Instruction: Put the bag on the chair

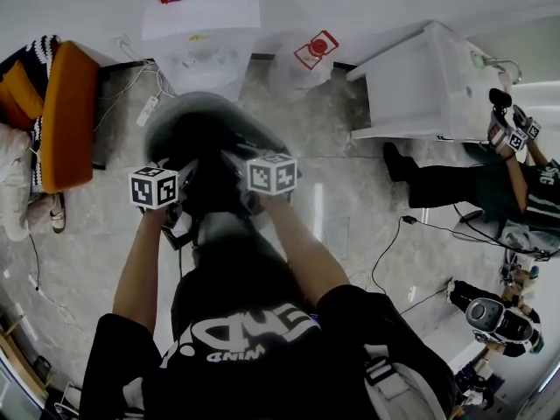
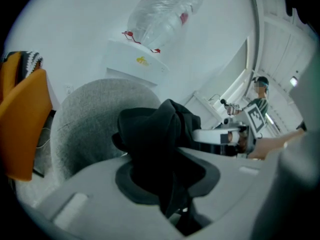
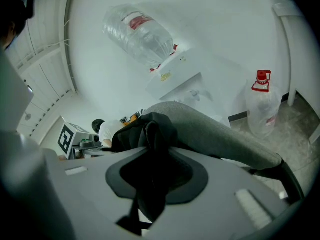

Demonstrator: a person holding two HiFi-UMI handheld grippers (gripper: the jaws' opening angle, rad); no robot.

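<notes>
**Position of the bag.** The black bag [image 1: 210,189] is bunched between the two grippers, over the grey chair [image 1: 184,122]. In the left gripper view its fabric [image 2: 155,134] rises out of the gap between the fingers [image 2: 80,204], with the chair back [image 2: 85,119] just behind it. In the right gripper view the fabric [image 3: 150,134] likewise runs down through the gap, and the chair [image 3: 220,131] lies beyond it. No view shows whether the bag touches the seat.

**Surroundings.**
- The chair stands on a marbled grey floor [image 1: 350,199].
- A white water dispenser [image 1: 203,33] stands against the wall behind the chair and carries an inverted bottle [image 3: 140,34].
- A red-capped jug [image 3: 261,106] stands on the floor beside the dispenser.
- An orange cushion [image 1: 66,112] lies to the left.
- A white cabinet [image 1: 411,86] and a second person [image 1: 503,191] are to the right.

**Fingers.**
- The left gripper [image 2: 170,184] has its fingers nearly together, clamped on a fold of the bag.
- The right gripper [image 3: 150,184] has its fingers [image 3: 250,199] likewise narrowed, pinching another fold.
</notes>
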